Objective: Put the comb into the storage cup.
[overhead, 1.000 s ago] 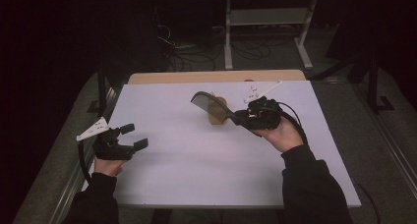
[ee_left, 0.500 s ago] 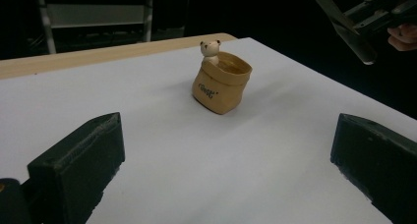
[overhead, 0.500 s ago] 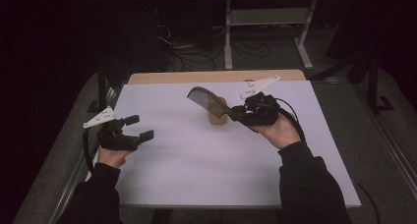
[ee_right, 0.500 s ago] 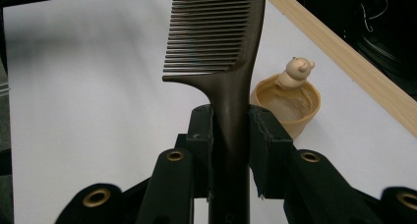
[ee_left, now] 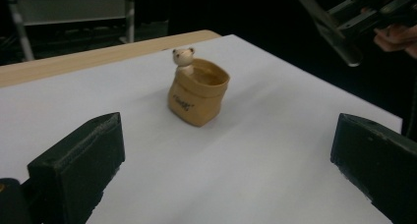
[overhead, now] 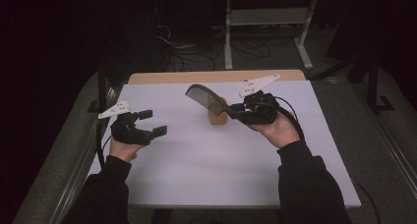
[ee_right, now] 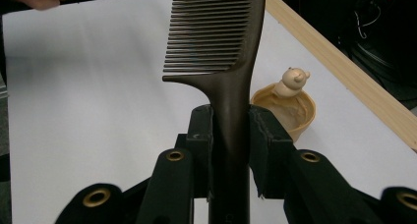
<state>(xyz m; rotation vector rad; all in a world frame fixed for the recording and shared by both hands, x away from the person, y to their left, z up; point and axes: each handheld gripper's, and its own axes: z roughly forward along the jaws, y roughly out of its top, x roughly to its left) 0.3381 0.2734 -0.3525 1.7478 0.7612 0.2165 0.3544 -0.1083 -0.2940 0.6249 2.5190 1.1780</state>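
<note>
I have the right gripper [ee_right: 230, 130] pinching the comb [ee_right: 216, 32] by its handle, pads pressed on both flat sides, and the toothed end sticks out well beyond the jaws, up and forward. In the high view the comb [overhead: 206, 97] hangs above the table [overhead: 196, 175], just over the small cup [overhead: 218, 118].

I judge the comb light and stiff, a thin hard plastic blade that could swivel between the pads if I bump the far end, and smooth enough to slide lengthwise. The handle, where I hold it, is the right place; the fine teeth look easy to bend or snag.

It looks dark brown, one-piece, with a straight spine, a dense row of even teeth and a tapering handle.

The cup [ee_left: 198, 98] is tan, shaped like a soft sack with a little bear head on its rim, and stands ahead of my left gripper [ee_left: 226, 150], whose jaws are spread wide on nothing.
</note>
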